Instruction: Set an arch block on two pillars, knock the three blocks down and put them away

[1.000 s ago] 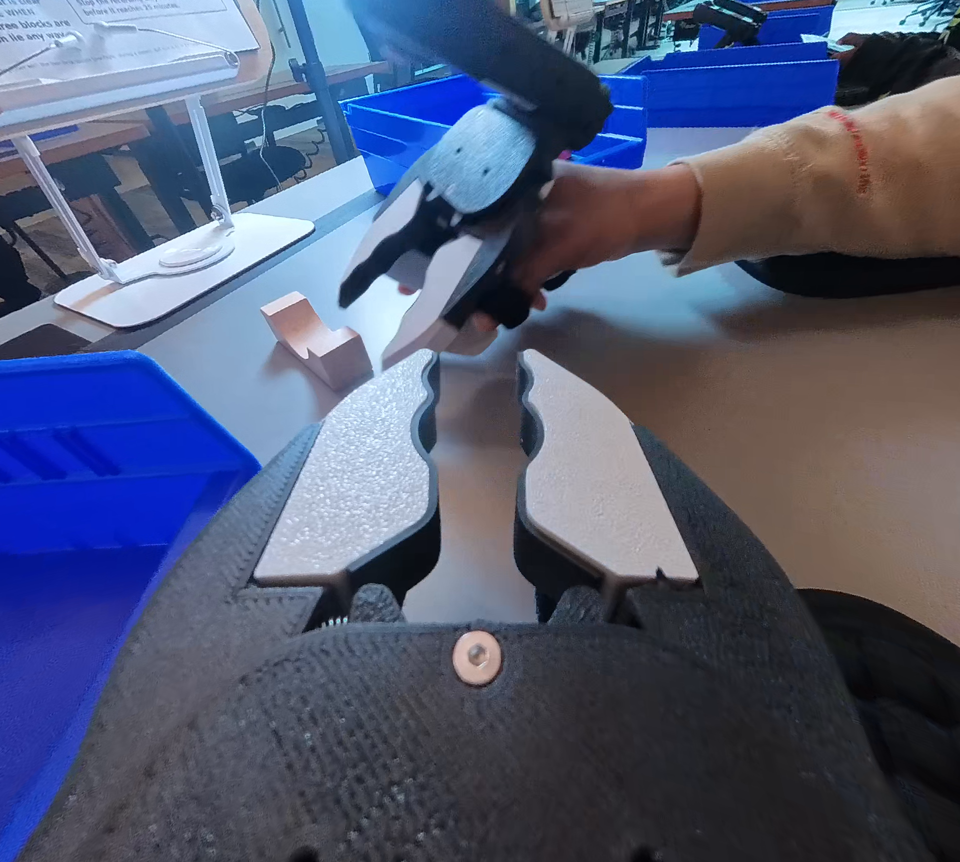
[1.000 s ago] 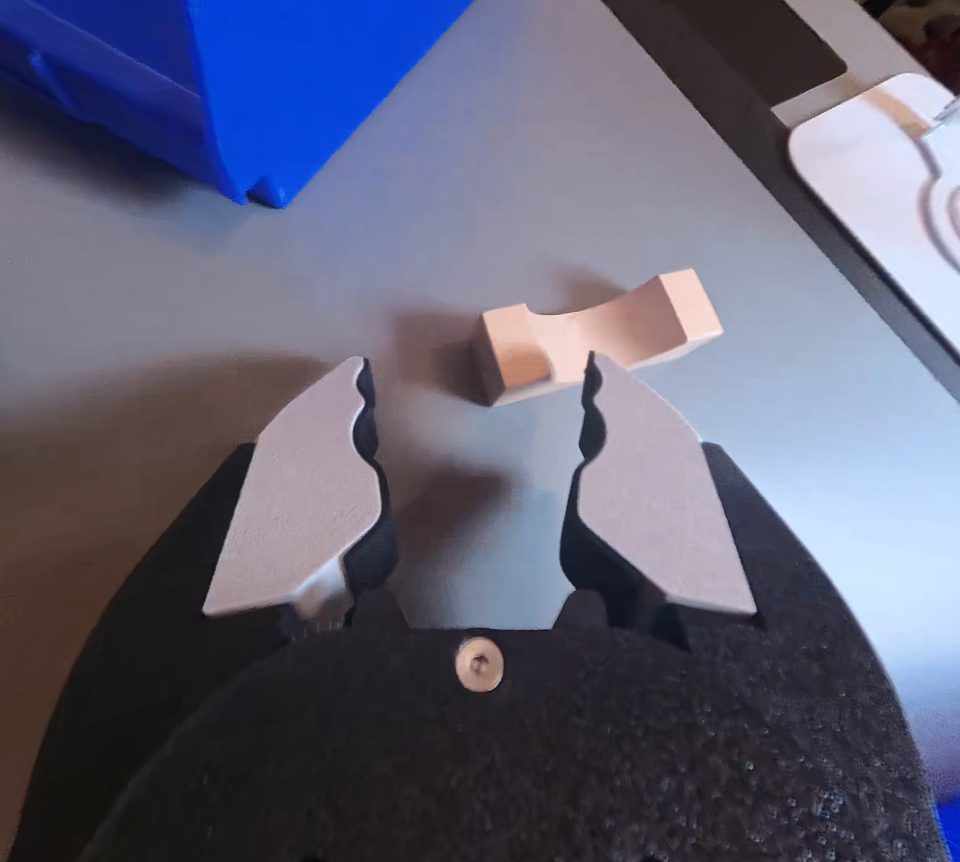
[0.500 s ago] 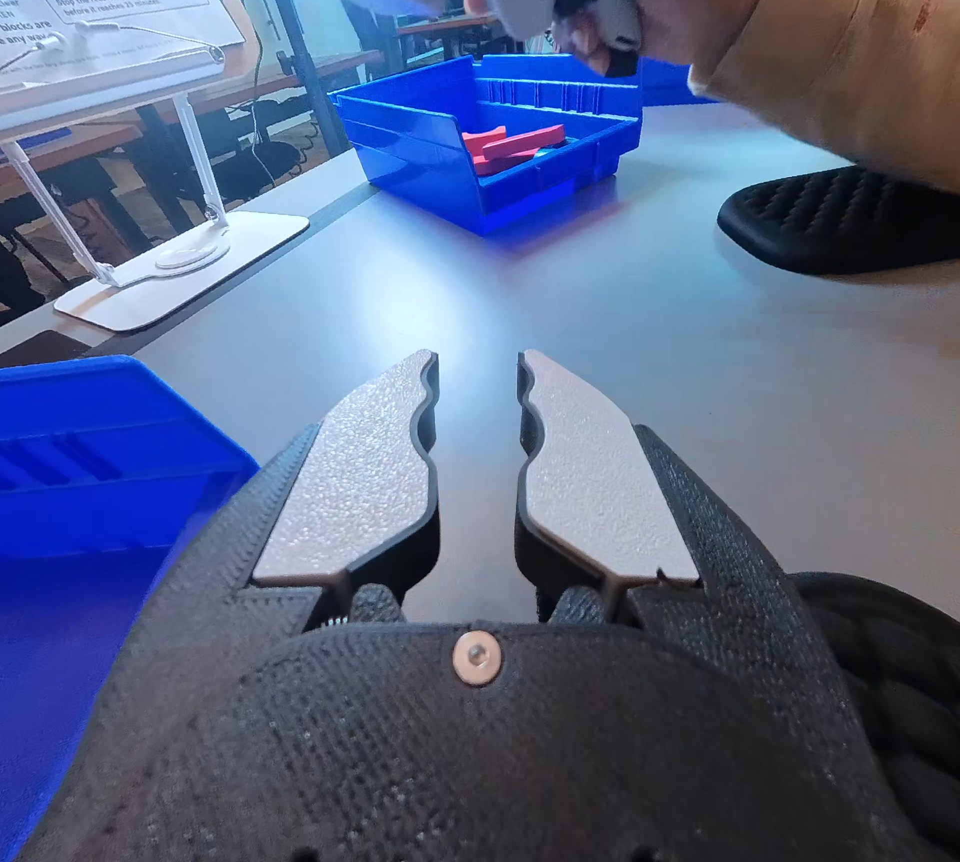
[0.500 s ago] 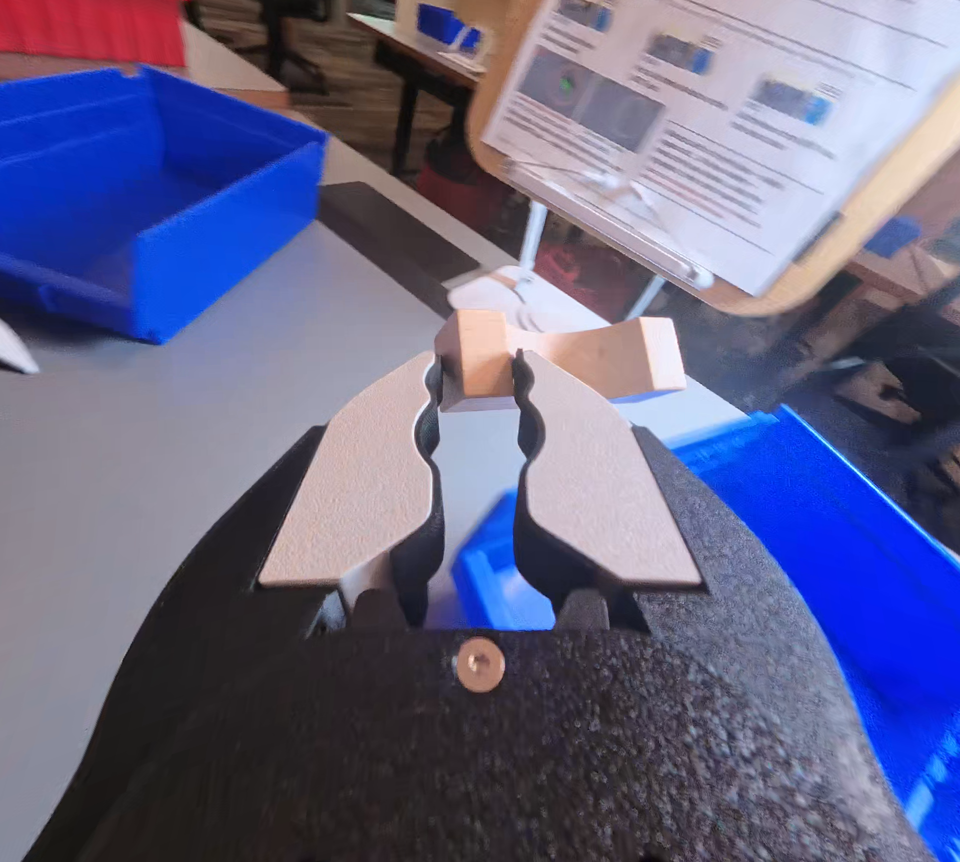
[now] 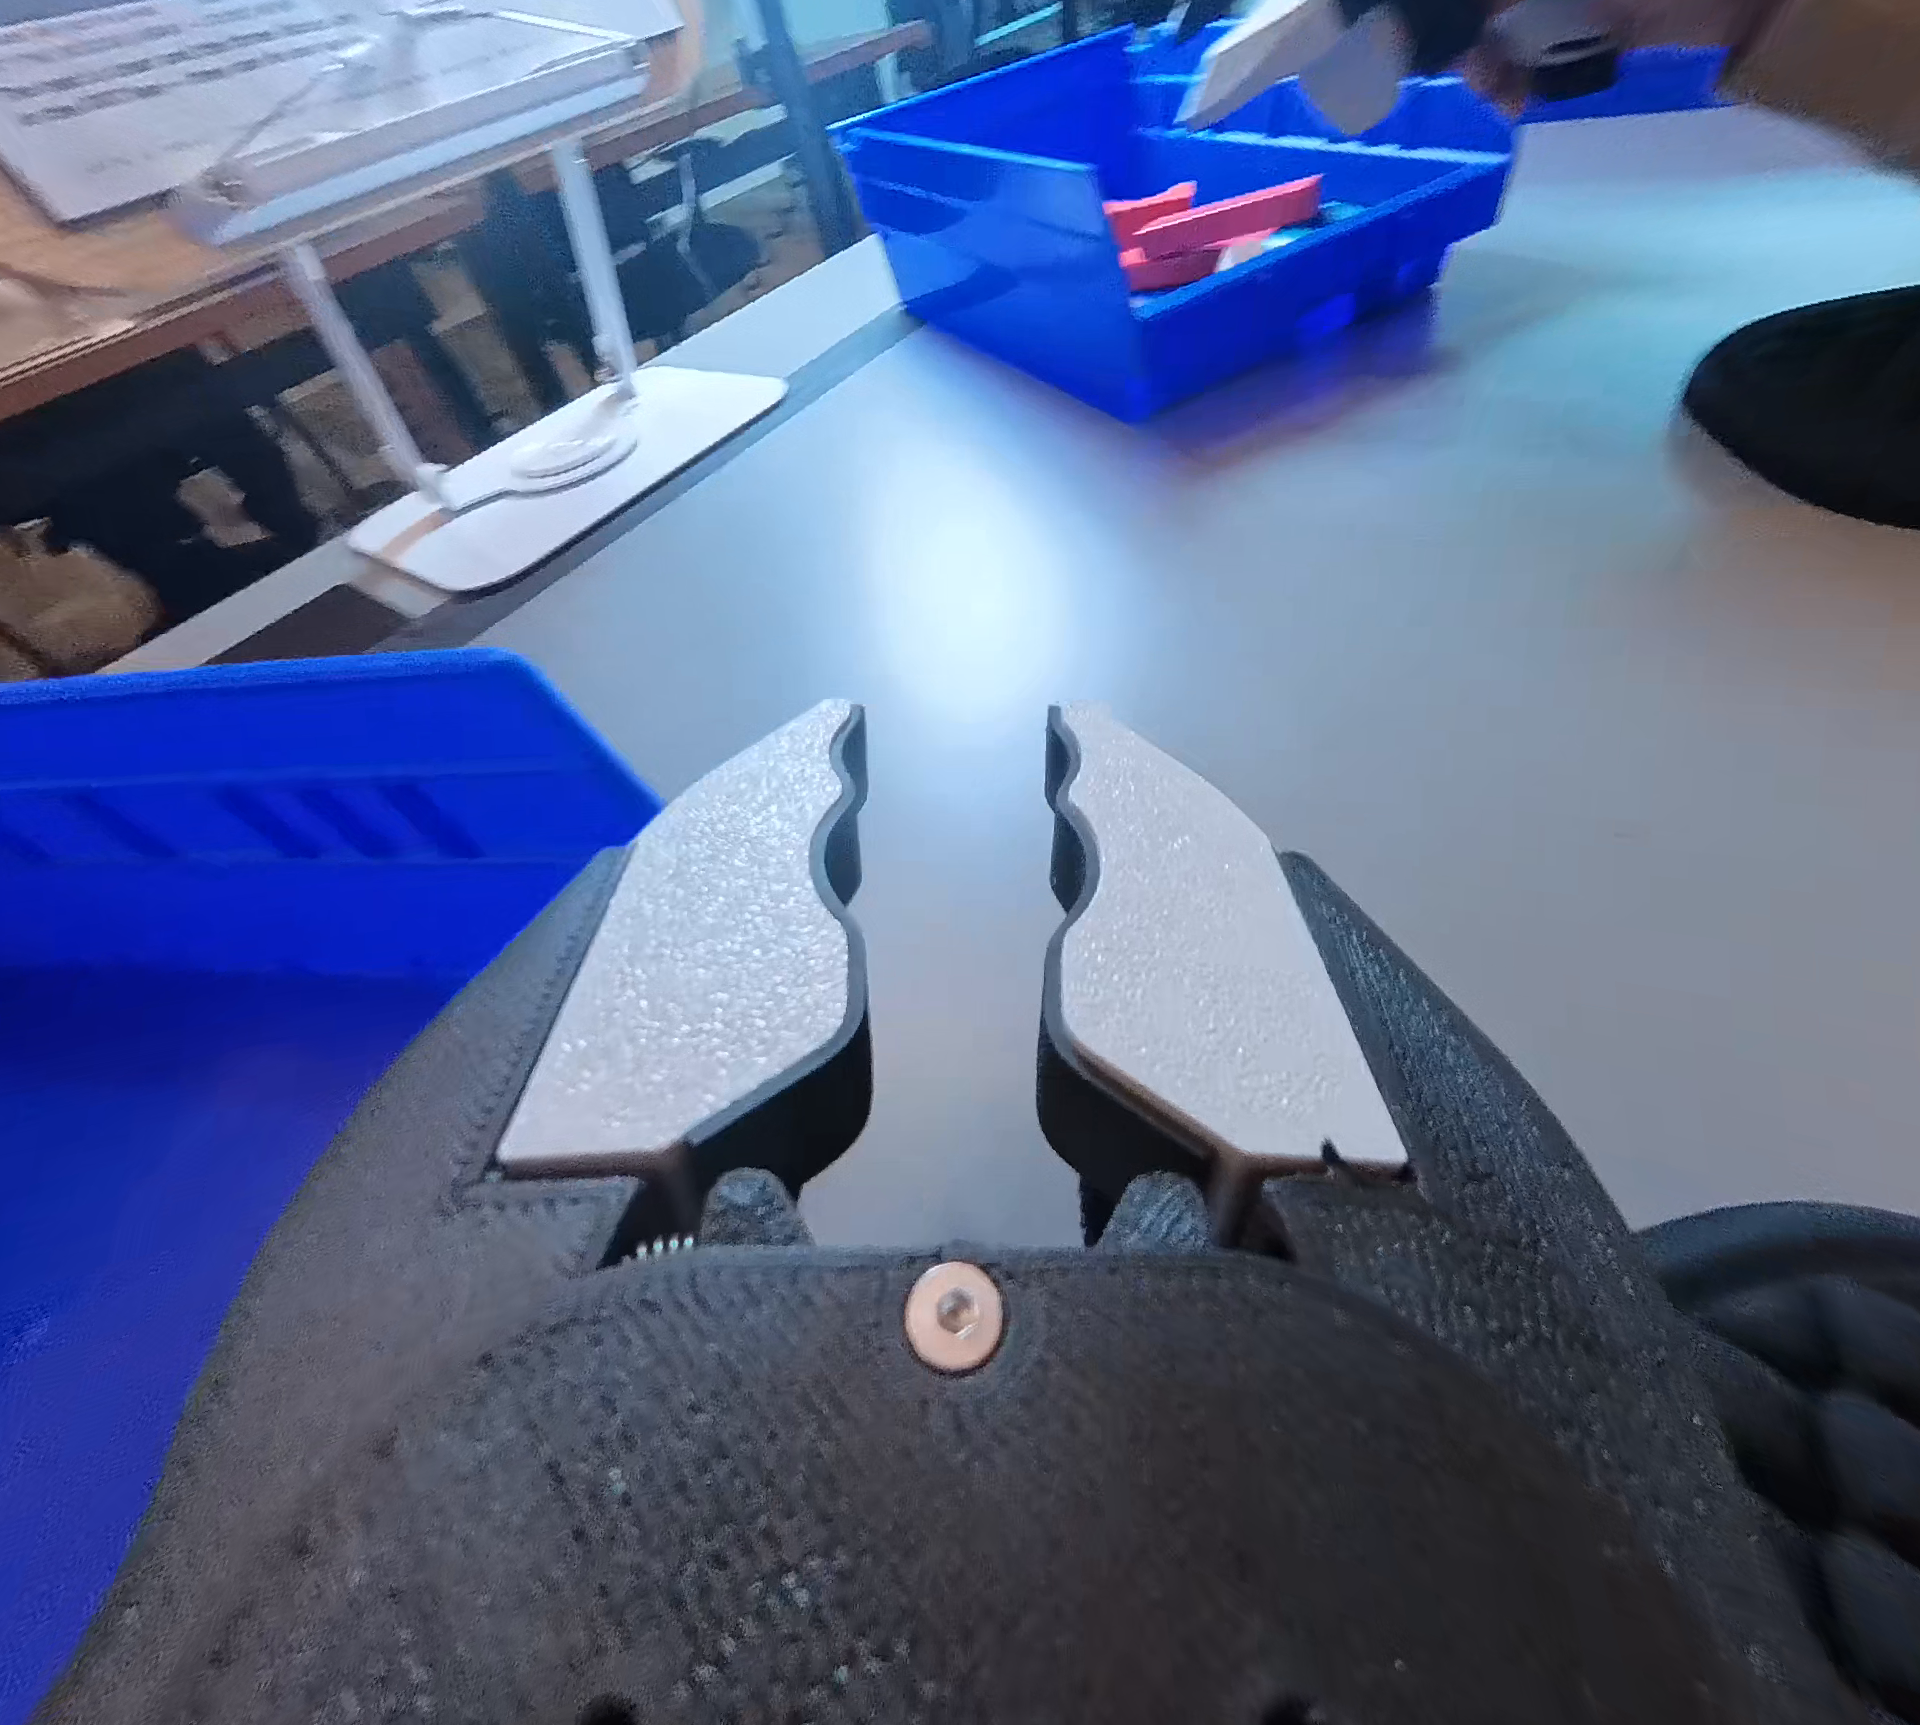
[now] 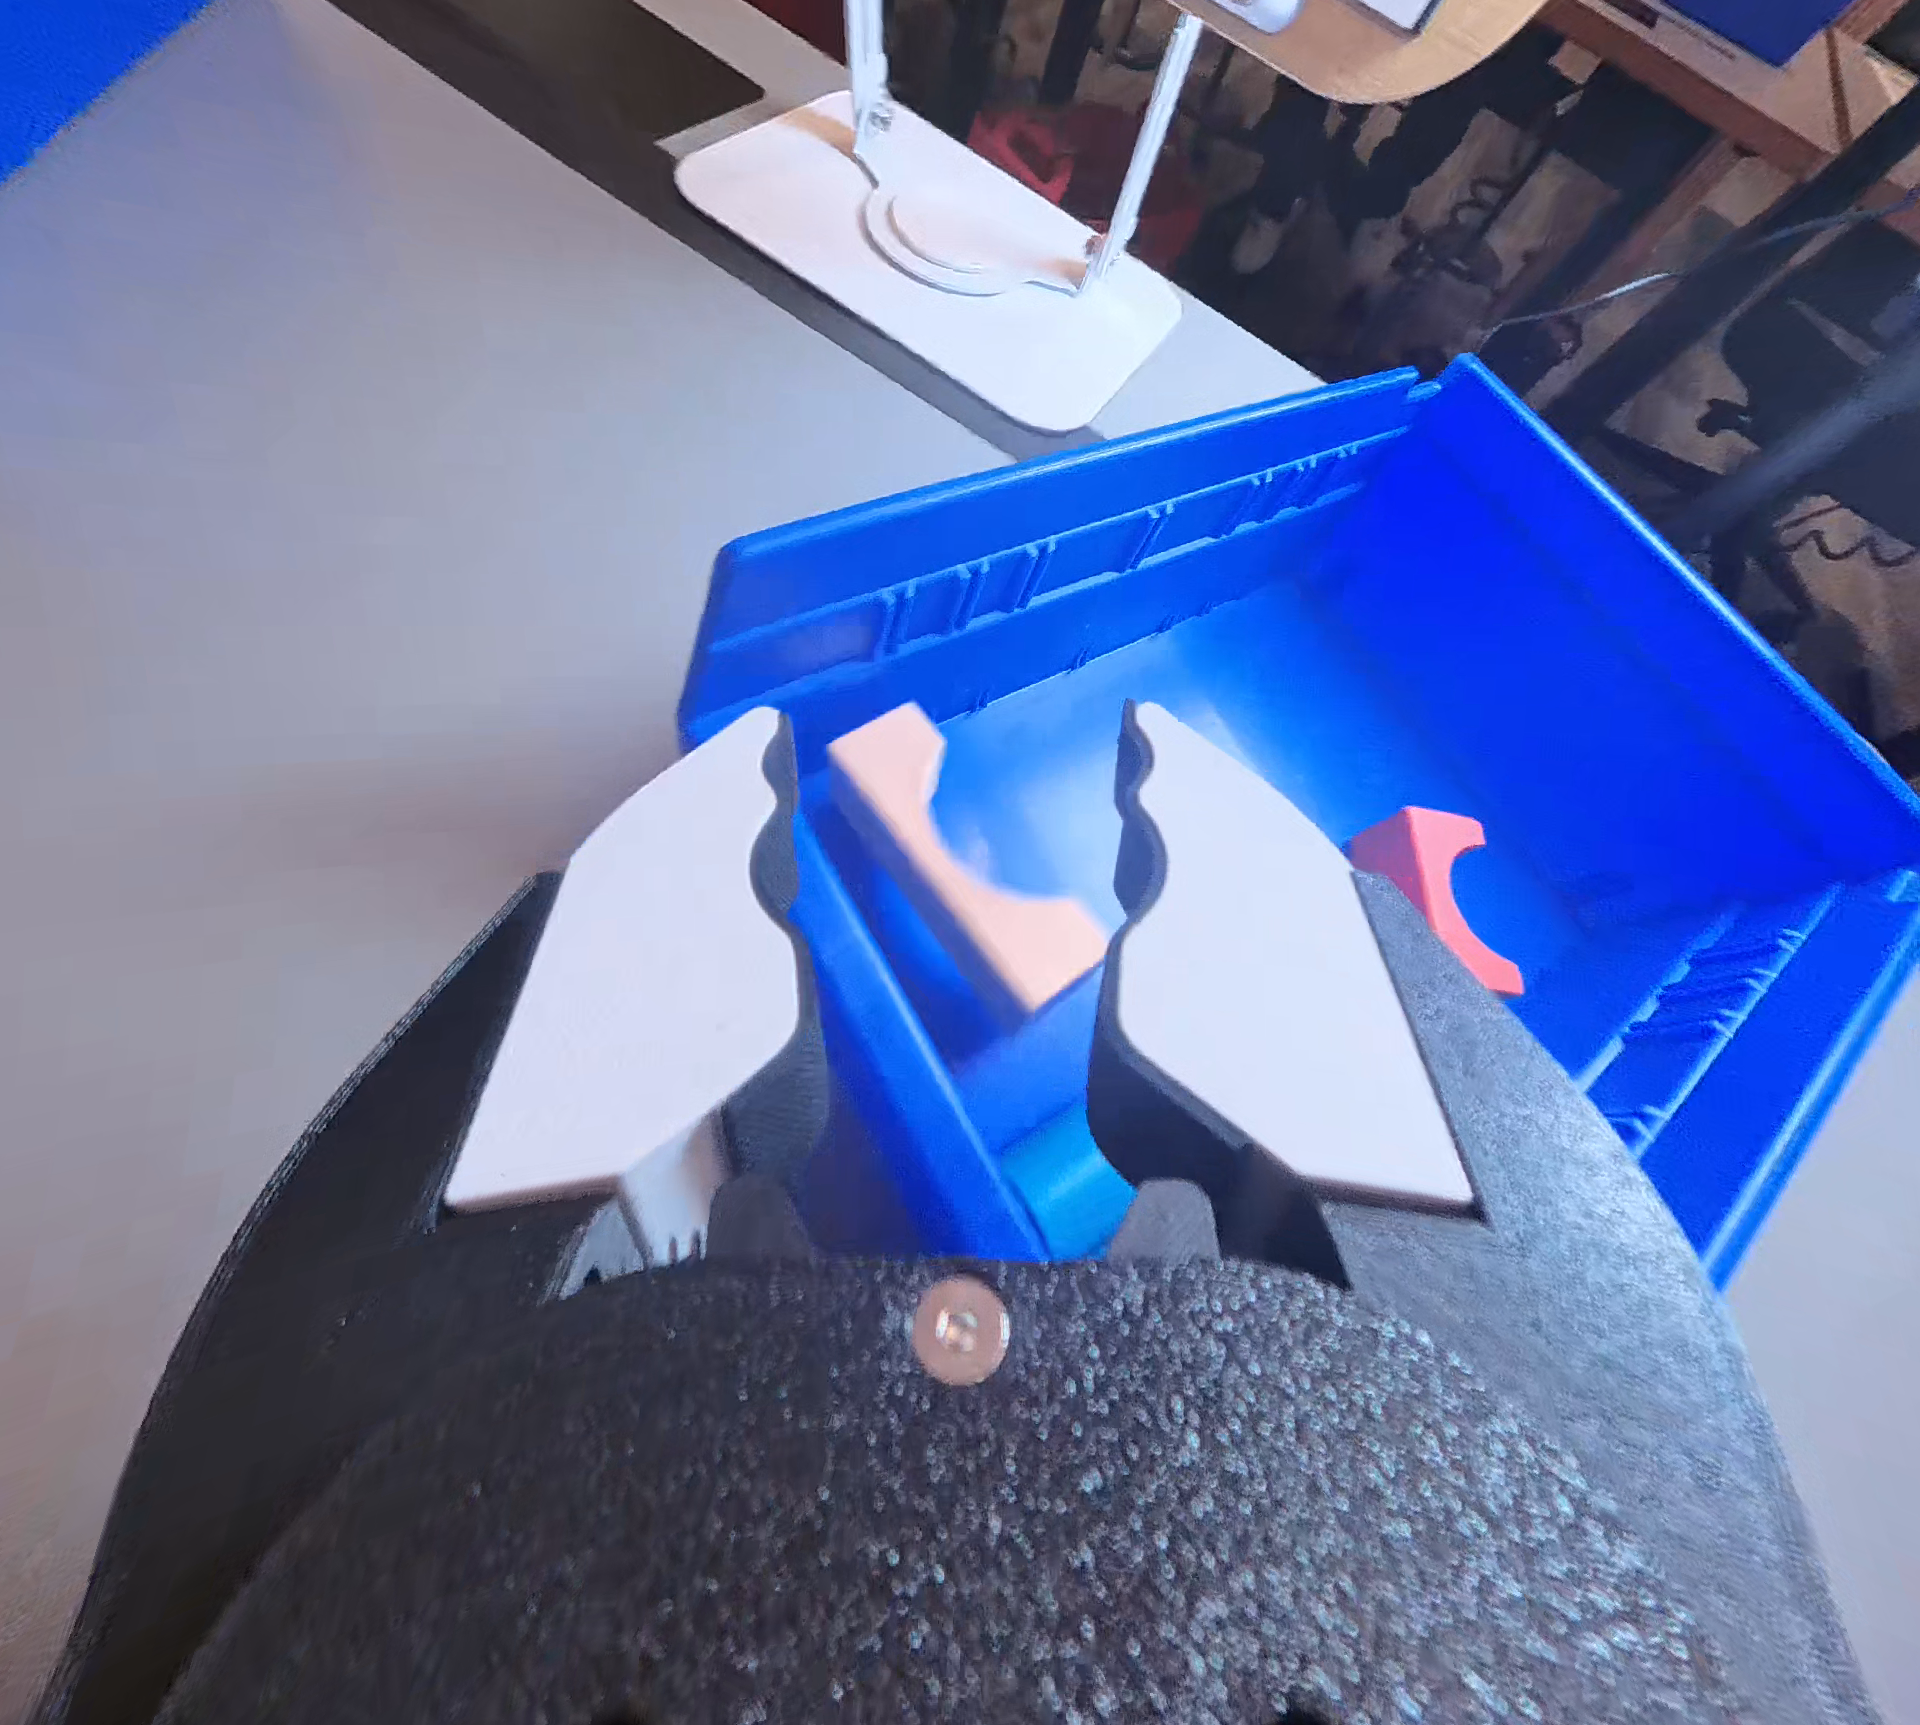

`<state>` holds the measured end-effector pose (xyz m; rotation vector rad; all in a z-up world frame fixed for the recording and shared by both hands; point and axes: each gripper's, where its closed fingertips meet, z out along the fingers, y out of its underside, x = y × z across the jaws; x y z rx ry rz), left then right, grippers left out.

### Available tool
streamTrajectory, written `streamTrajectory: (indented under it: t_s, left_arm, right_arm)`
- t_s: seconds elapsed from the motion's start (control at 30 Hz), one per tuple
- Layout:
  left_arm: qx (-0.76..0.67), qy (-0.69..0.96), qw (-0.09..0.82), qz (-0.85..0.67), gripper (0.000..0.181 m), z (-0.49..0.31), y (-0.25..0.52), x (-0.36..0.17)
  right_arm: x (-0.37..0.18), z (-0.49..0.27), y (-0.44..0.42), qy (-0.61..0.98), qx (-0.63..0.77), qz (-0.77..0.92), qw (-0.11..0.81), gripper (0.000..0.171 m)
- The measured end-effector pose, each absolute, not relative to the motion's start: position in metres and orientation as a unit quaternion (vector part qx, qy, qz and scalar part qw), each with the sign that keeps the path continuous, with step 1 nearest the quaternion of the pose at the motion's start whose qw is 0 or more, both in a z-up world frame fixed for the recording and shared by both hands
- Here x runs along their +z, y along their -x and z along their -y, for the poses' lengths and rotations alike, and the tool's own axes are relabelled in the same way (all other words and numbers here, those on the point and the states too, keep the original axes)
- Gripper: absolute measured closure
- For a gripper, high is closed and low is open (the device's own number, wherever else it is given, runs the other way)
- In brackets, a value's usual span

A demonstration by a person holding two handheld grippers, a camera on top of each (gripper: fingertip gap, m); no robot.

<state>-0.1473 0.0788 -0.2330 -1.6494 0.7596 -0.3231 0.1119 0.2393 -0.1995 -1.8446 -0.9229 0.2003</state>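
Arch block (image 6: pixel 961 875), pale wood, sits tilted between the spread fingers of the right tongs (image 6: pixel 954 719), over the open blue bin (image 6: pixel 1538 595).

Whether the block touches either finger cannot be told from the right wrist view; it appears free of both, just inside the bin's near wall. A red arch block (image 6: pixel 1439 891) lies on the bin floor to its right. Beyond the bin a white stand (image 6: pixel 935 262) rests on the grey worktop (image 6: pixel 312 449). The left tongs (image 5: pixel 954 719) hover low over the worktop, fingers apart and holding nothing, beside the bin. A second blue bin (image 5: pixel 1039 241) farther off holds red blocks (image 5: pixel 1216 226).
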Motion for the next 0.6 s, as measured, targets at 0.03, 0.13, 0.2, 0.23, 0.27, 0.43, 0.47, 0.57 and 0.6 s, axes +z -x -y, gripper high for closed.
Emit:
streamTrajectory:
  t_s: [0.03,0.13,0.2,0.23,0.27,0.43,0.47,0.57,0.6]
  left_arm:
    - [-0.118,0.721,0.603,-0.320,0.146,-0.083,0.157,-0.230]
    - [-0.005,0.776,0.544,-0.320,0.125,-0.096,0.199,-0.241]
    - [0.065,0.823,0.467,-0.316,0.107,-0.099,0.231,-0.262]
    - [0.093,0.841,0.435,-0.308,0.102,-0.100,0.247,-0.272]
    - [0.121,0.852,0.409,-0.304,0.101,-0.101,0.260,-0.281]
    - [0.174,0.854,0.347,-0.346,0.143,-0.102,0.267,-0.300]
    - [0.183,0.851,0.344,-0.352,0.144,-0.104,0.264,-0.300]
    - [0.175,0.833,0.354,-0.387,0.144,-0.108,0.241,-0.300]
    - [0.165,0.827,0.357,-0.403,0.144,-0.108,0.229,-0.300]
  right_arm:
    - [-0.200,-0.231,-0.113,0.765,0.090,0.395,0.501,0.110]
    - [-0.221,-0.208,-0.123,0.772,0.085,0.436,0.454,0.104]
    - [-0.240,-0.200,-0.134,0.779,0.057,0.459,0.423,0.103]
    - [-0.247,-0.198,-0.140,0.781,0.037,0.467,0.413,0.102]
    - [-0.252,-0.197,-0.146,0.782,0.019,0.475,0.404,0.102]
    - [-0.266,-0.191,-0.154,0.779,-0.018,0.509,0.366,0.103]
    - [-0.270,-0.192,-0.155,0.776,-0.031,0.519,0.357,0.104]
    - [-0.284,-0.202,-0.160,0.772,-0.076,0.540,0.326,0.114]
    - [-0.289,-0.205,-0.162,0.772,-0.088,0.543,0.317,0.122]
